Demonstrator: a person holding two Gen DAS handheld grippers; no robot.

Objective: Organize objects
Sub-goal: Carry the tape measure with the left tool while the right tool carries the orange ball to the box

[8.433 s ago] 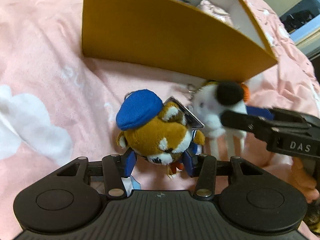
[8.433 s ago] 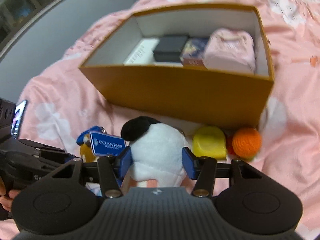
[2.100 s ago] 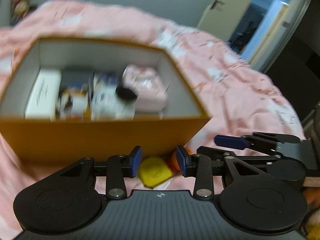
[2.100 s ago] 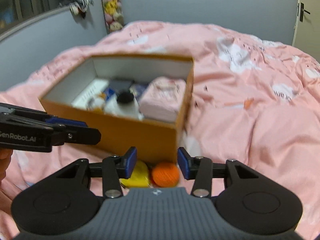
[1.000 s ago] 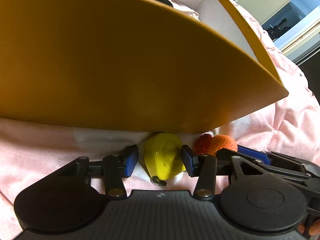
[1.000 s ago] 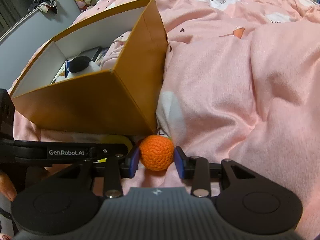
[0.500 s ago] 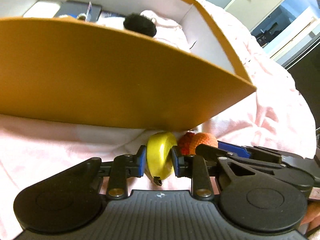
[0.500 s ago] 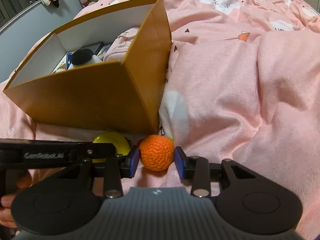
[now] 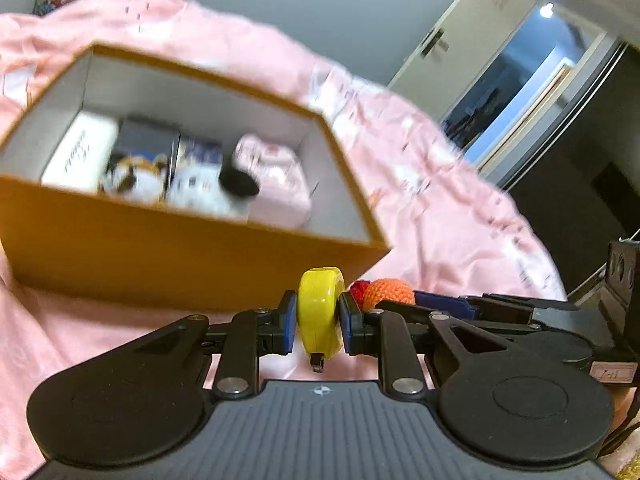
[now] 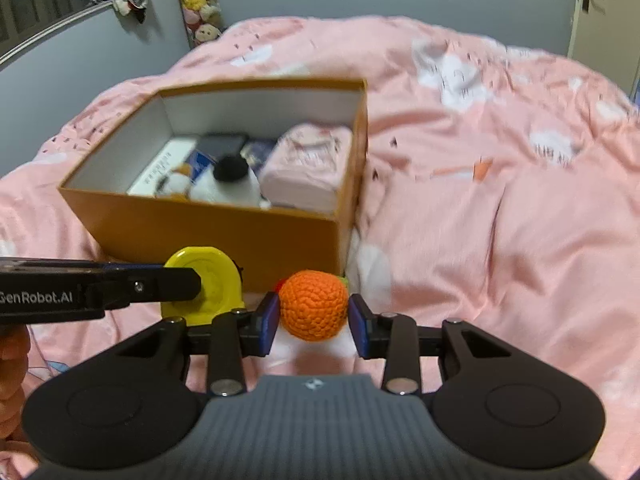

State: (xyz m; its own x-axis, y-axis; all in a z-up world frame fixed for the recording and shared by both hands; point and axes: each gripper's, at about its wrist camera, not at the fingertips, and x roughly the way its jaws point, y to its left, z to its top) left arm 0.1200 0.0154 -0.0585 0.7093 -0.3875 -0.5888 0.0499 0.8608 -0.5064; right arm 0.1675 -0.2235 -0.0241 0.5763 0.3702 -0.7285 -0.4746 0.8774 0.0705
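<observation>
I had both claws loaded and off the bed (image 10: 520, 220). A second before, each sat low against the front of the box (image 10: 224, 236), its pads either side of its item on the pink cover; half a second before, the left pads had closed. Now both cameras looked down into the open box from above its front wall, so both items had been lifted.

My left claw (image 9: 319, 317) was narrow, clamped on the tape (image 9: 320, 308), a yellow measure held on edge with its tab hanging below the pads. In the right view the tape (image 10: 208, 284) showed beside and just left of the ball, in front of the box's front wall.

My right claw (image 10: 314, 316) was pinched on the ball (image 10: 313, 305), an orange crocheted one. The left pad touched it; at the right pad I could not be sure of contact, but the ball hung clear of the bed, so I took it as gripped. From the left view the ball (image 9: 387, 291) sat just right of the tape, with a red bit of yarn against it.

The box already held two plush toys along its front wall, a pink pouch in the right corner, and flat cards and cases behind. I judged these two were the last loose things, and only the carry over the front wall and the drop remained. The free space looked tight, and the ball might roll.
</observation>
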